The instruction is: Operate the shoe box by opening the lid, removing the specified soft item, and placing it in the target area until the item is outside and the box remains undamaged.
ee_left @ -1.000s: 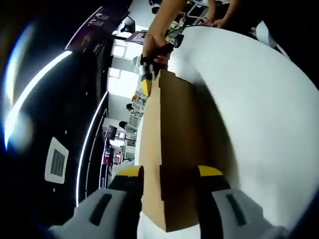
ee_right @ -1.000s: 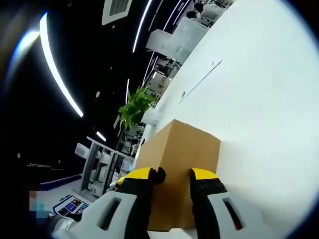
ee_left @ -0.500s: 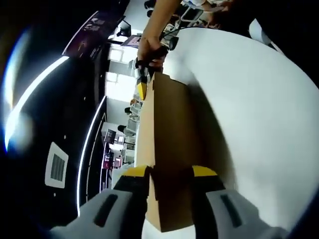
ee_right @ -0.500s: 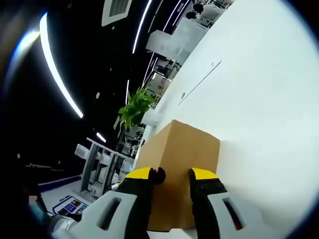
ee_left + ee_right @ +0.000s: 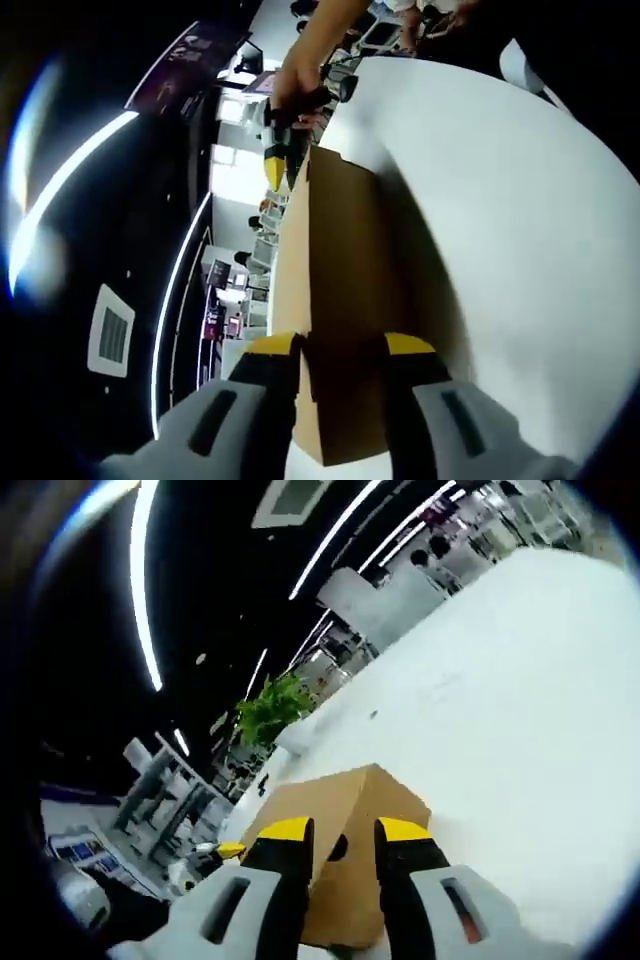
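A brown cardboard shoe box [image 5: 345,250] lies lengthwise on the white table [image 5: 500,250], lid down. My left gripper [image 5: 340,345] straddles the near end, its yellow-tipped jaws pressed against the lid edge. At the far end a person's hand [image 5: 300,75] holds my right gripper [image 5: 278,165] at the box's upper corner. In the right gripper view, that gripper [image 5: 342,830] has the box corner [image 5: 375,800] between its narrow-set jaws, next to a dark finger hole [image 5: 338,848]. The inside of the box is hidden.
The white table [image 5: 500,710] stretches wide beyond the box. A green plant [image 5: 268,708] stands past its far edge. More hands and small dark gear [image 5: 345,85] sit at the table's far end. Office desks and ceiling lights fill the background.
My left jaws closed inward onto the box end, then held still. My right gripper tilted and rose at the far corner, so its view now looks more along the table.
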Motion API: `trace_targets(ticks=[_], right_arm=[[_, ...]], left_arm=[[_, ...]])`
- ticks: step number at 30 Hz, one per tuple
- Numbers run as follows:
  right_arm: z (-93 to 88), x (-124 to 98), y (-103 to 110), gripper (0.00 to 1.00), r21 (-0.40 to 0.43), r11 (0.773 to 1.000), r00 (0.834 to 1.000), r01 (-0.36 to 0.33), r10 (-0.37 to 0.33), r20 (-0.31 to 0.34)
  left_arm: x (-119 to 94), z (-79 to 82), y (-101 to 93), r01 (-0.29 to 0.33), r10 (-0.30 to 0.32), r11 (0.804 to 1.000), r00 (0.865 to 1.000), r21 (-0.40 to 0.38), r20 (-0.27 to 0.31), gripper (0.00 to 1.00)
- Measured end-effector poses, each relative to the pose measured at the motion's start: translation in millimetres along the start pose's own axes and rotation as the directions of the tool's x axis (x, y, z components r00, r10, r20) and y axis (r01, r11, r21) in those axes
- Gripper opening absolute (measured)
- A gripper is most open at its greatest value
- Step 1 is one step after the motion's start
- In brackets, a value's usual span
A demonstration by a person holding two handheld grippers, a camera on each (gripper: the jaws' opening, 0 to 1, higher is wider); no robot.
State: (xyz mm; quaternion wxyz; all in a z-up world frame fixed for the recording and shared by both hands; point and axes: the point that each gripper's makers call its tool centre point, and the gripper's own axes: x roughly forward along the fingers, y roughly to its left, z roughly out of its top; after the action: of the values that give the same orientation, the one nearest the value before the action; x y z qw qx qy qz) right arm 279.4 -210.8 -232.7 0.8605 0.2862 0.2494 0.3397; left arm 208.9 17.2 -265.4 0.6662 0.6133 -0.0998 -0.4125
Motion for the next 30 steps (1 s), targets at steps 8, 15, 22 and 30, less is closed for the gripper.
trace_targets(ticks=[8,15,22,30], right_arm=[[23.9,-18,55,0.24,-0.503,0.858,0.992,0.107,-0.056,0.116],[43.5,-30,95,0.39,-0.838,0.479,0.965,0.262,-0.113,0.237],[26.5,-30,110,0.5,-0.952,0.157,0.956,0.263,-0.173,0.235],[-27.1,-14,116,0.67,-0.977,-0.169,0.951,0.129,-0.258,0.17]], left_arm=[[-1,1.1,0.0,0.004,-0.004,1.0,1.0,-0.018,0.008,0.31],[-1,1.1,-0.4,0.01,-0.01,1.0,1.0,-0.022,0.012,0.31],[-1,1.0,-0.6,0.01,-0.009,1.0,1.0,-0.026,0.012,0.31],[0,-1.9,-1.2,0.01,-0.01,0.999,1.0,-0.034,0.011,0.31]])
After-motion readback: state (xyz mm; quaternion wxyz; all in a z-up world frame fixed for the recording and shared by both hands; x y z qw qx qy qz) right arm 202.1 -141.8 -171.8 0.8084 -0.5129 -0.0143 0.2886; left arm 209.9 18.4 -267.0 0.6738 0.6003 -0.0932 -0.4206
